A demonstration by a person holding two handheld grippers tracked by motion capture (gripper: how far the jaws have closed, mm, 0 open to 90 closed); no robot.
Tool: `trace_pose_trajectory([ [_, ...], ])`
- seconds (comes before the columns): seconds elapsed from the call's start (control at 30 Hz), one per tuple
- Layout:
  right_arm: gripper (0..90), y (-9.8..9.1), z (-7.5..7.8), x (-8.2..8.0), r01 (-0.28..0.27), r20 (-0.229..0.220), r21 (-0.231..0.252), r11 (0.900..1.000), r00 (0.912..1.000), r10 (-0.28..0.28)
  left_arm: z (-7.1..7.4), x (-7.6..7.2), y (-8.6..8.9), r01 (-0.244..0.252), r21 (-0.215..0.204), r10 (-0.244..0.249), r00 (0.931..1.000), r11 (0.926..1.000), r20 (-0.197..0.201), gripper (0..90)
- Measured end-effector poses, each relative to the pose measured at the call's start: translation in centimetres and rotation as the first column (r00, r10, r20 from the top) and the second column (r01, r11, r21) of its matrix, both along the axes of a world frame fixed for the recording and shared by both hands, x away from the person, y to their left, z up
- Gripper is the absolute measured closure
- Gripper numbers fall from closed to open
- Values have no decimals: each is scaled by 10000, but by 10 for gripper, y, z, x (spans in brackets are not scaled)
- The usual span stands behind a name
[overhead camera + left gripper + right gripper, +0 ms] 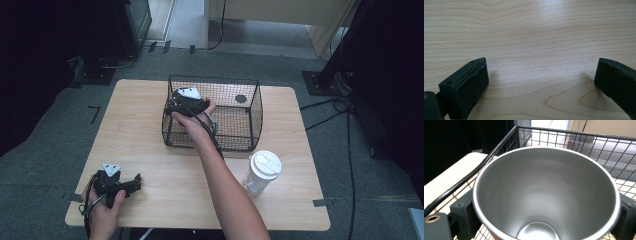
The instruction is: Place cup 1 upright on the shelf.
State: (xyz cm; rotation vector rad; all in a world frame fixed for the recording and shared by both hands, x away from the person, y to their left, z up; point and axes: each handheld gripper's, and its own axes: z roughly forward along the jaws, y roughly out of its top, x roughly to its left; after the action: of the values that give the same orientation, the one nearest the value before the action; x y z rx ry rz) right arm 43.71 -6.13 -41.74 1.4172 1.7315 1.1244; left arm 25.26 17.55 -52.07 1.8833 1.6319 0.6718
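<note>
A shiny steel cup with an empty inside sits between the jaws of my right gripper, which is shut on its sides. The cup is held inside the black wire basket, near one of its corners. From above, the right gripper reaches into the left part of the wire basket, and the hand hides the cup. My left gripper rests at the near left of the table. It stands open over bare wood, with nothing between its jaws.
A clear tumbler with a white lid stands on the table in front of the basket's right corner. A small dark round thing lies at the back of the basket. Cables run over the floor to the right.
</note>
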Motion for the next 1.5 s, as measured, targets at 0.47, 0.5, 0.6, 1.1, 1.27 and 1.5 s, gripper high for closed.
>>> trace_pose_trajectory([
  [0.47,70,-2,5,20,348,-25,-120,9993,9994,-348,0,0,0,-9,-14,9,10000,10000,3,0],
  [0.5,70,-3,5,22,389,-22,-174,9991,9992,-390,0,0,0,-9,-14,9,10000,10000,2,0],
  [0.6,70,-8,1,30,543,-6,-202,9983,9985,-543,0,0,0,-15,-16,15,10000,10000,12,0],
  [1.1,70,-15,-22,53,382,266,-541,9978,9990,-368,0,0,0,-6,-5,6,10000,10000,9,0],
  [1.27,69,-13,-23,56,420,344,-437,9982,9986,-405,0,-1,0,-4,-39,4,10000,10000,15,0],
  [1.5,69,-9,-24,55,365,383,-442,9984,9987,-348,0,-1,0,9,-40,-9,10000,10000,11,0],
])
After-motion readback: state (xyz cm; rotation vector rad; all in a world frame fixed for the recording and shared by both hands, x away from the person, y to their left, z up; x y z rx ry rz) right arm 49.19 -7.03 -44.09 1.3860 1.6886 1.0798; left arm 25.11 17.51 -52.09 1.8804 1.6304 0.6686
